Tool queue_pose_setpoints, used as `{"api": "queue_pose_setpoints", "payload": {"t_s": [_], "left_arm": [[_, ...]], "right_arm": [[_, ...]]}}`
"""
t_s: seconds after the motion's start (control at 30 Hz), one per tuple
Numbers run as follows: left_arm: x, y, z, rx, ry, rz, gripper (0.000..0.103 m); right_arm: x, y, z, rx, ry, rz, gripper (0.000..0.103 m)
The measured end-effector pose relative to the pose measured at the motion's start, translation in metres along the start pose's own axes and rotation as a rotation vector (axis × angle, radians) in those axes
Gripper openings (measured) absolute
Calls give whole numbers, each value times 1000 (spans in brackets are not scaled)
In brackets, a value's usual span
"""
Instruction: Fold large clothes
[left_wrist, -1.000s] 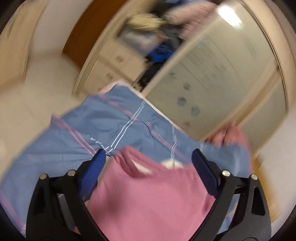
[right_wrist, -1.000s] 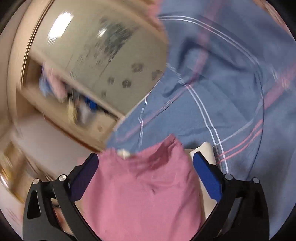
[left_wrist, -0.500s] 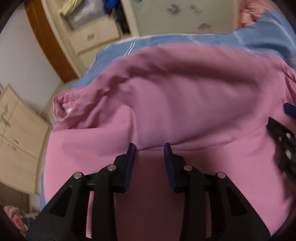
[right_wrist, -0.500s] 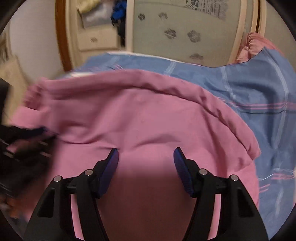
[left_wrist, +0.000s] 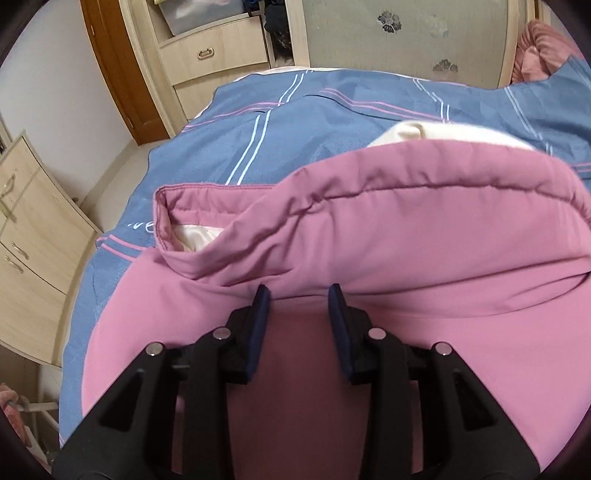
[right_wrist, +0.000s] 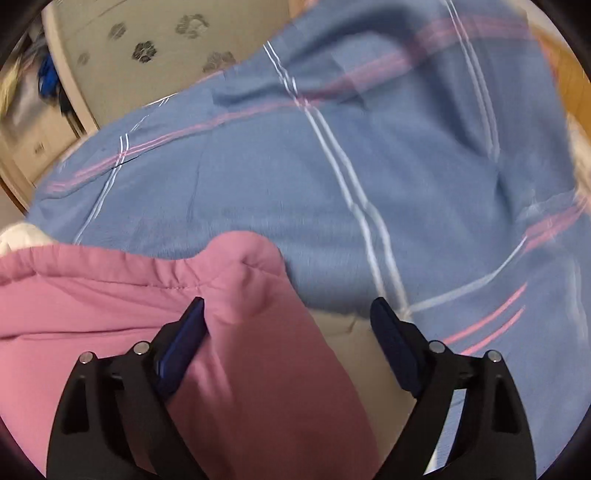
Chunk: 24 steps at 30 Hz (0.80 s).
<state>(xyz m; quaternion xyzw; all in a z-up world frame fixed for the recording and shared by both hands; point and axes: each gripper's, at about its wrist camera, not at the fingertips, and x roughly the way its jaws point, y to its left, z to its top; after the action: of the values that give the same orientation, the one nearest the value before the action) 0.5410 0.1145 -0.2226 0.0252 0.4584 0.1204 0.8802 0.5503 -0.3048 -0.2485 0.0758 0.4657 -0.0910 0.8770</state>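
Note:
A large pink padded garment (left_wrist: 388, 229) with cream lining lies on the blue striped bed cover (left_wrist: 295, 122). A folded-over layer bulges just ahead of my left gripper (left_wrist: 298, 291), whose jaws stand narrow, partly shut, with pink cloth under and before them; no cloth shows pinched between the pads. In the right wrist view the garment's corner (right_wrist: 236, 280) lies at the lower left. My right gripper (right_wrist: 291, 310) is wide open, its left finger (right_wrist: 184, 339) against the pink cloth, the right one over cream lining.
A wooden wardrobe with drawers (left_wrist: 214, 55) and a frosted sliding door (left_wrist: 406, 33) stand beyond the bed. A light wooden cabinet (left_wrist: 33, 251) stands at the left. A pink pillow (left_wrist: 539, 48) lies at the far right. The bed cover (right_wrist: 332, 166) fills the right wrist view.
The garment's top layer has come down folded over the lower part. My right gripper has opened wide and swung right toward the garment's corner. My left gripper stays narrow at the fold.

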Motion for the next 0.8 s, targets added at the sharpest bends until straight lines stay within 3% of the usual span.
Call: {"api": "queue_pose_setpoints", "payload": {"t_s": [0.03,0.13,0.2,0.27,0.37,0.43,0.5,0.57,0.67,0.8], "left_arm": [[0,-7,0,27,-4,37,37],[-22,-18,-5,92,-69,126,37],[-57,-12,-8,72,-168,80,37],[-82,-10,-6,48,-226,32,42],[-97,-14,9,44,-212,-46,45],[-88,-20,17,67,-200,-5,50],[-62,-18,21,48,-135,-3,51],[-34,-11,21,6,-77,-33,59],[-6,-2,17,-30,-55,-93,62],[15,-16,19,1,-38,-33,63]], "right_arm": [[-3,9,1,-40,-14,-31,88],[-44,28,-1,-79,-106,15,62],[-86,40,-5,-74,-196,162,62],[-112,66,-8,-124,-203,292,62],[-128,120,-17,-244,-170,390,62],[-125,156,-21,-318,-164,374,62],[-101,185,-23,-362,-128,320,62],[-68,197,-28,-350,-80,285,63],[-46,205,-37,-376,-123,228,67],[-38,224,-44,-432,-123,146,69]]}}
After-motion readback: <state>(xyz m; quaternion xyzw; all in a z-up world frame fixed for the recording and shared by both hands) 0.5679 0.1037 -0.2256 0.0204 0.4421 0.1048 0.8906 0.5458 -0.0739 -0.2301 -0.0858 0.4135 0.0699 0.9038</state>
